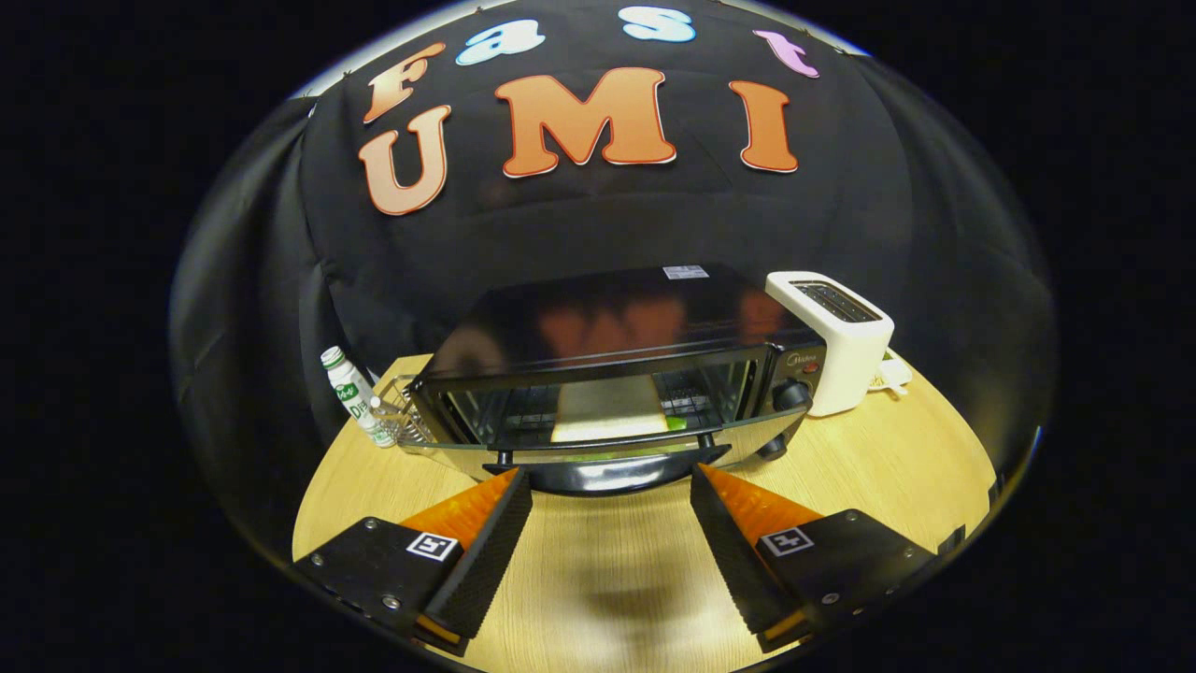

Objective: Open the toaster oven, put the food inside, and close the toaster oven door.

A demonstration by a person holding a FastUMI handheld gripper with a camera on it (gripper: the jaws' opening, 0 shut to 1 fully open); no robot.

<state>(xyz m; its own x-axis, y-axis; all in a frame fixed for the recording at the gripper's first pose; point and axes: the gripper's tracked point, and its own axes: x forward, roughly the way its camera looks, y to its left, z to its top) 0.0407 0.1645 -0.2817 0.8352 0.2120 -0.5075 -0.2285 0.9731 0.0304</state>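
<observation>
The black toaster oven (617, 322) stands at the middle of the wooden table (897, 467). Its glass door (467, 421) is swung down toward me, and the door's dark handle (607, 479) lies just ahead of the fingertips, in the gap between them. A pale flat slice of food (607, 411) rests on the rack inside the oven. My gripper (607, 470) is open, its fingers spread to either side of the handle and pressing on nothing.
A white pop-up toaster (841, 350) stands right of the oven, by its control knobs (792, 394). On the oven's left are a small white bottle (355, 397) and a wire basket (404, 422). Bare tabletop lies under the fingers.
</observation>
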